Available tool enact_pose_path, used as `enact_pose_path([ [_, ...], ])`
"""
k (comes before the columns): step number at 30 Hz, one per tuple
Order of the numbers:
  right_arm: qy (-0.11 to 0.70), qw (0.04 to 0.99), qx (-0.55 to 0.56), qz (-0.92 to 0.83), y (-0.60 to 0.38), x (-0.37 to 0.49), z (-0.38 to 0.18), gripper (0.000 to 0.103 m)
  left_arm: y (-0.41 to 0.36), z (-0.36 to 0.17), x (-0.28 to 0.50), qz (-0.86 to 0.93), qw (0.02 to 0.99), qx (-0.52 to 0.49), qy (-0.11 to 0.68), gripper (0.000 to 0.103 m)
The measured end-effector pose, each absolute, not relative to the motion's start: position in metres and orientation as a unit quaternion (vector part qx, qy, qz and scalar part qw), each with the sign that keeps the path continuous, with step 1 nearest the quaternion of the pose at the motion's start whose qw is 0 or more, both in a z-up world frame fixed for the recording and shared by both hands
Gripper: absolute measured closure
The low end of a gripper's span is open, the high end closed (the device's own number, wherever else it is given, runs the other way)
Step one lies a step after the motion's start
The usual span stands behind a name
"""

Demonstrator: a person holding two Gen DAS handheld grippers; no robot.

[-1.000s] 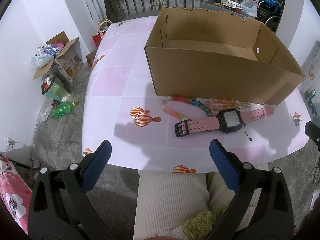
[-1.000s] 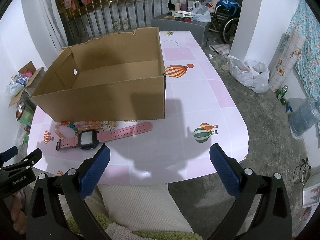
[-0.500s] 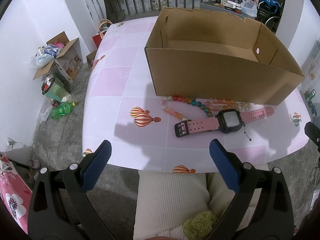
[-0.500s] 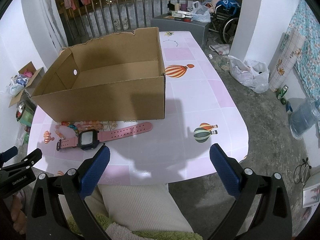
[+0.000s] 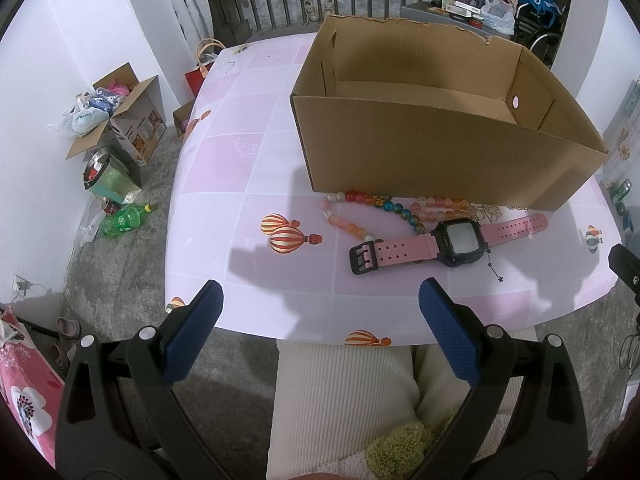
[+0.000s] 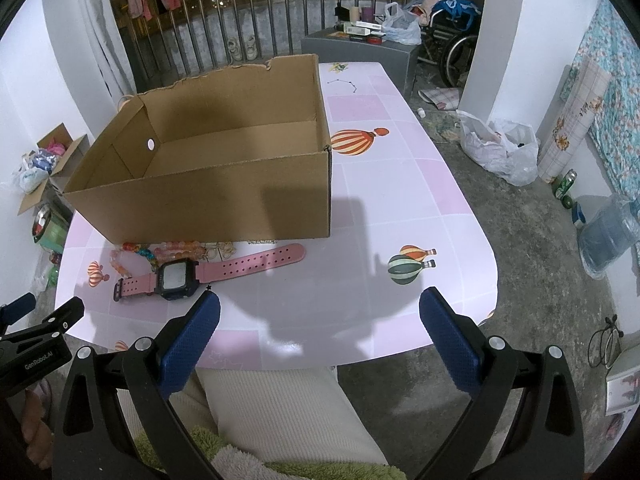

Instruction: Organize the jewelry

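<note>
A pink-strapped digital watch [image 5: 448, 243] [image 6: 200, 273] lies flat on the pink table, just in front of an open cardboard box [image 5: 440, 152] [image 6: 224, 196]. Coloured bead bracelets [image 5: 372, 210] [image 6: 160, 252] and a thin gold-coloured piece [image 5: 486, 210] [image 6: 218, 249] lie between the watch and the box wall. The box looks empty inside. My left gripper [image 5: 320, 312] is open, held over the near table edge, short of the watch. My right gripper [image 6: 320, 320] is open too, near the edge to the right of the watch. Nothing is between either pair of fingers.
The pink checked tabletop [image 6: 400, 208] with balloon prints stretches right of the box. A person's cream-clad legs [image 5: 340, 400] sit under the near edge. Boxes, a bottle and bags [image 5: 112, 128] litter the floor at the left; plastic bags [image 6: 500, 152] lie at the right.
</note>
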State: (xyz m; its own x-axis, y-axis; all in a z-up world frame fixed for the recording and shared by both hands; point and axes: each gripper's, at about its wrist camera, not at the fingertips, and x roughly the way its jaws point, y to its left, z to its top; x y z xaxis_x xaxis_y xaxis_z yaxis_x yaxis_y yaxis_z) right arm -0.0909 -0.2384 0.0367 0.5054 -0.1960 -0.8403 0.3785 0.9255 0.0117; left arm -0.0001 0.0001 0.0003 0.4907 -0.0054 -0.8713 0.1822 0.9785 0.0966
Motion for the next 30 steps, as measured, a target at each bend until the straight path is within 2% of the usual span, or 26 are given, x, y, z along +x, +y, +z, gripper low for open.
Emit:
enact_pose_path([
  [23, 0.466, 0.863, 0.095, -0.169, -0.242, -0.088, 0.03, 0.006, 0.003, -0.001, 0.005, -0.04, 0.862, 0.077, 0.499, 0.008],
  [30, 0.45, 0.874, 0.043, -0.176, -0.244, -0.075, 0.012, 0.006, 0.004, -0.009, 0.006, -0.071, 0.867, 0.067, 0.489, 0.008],
])
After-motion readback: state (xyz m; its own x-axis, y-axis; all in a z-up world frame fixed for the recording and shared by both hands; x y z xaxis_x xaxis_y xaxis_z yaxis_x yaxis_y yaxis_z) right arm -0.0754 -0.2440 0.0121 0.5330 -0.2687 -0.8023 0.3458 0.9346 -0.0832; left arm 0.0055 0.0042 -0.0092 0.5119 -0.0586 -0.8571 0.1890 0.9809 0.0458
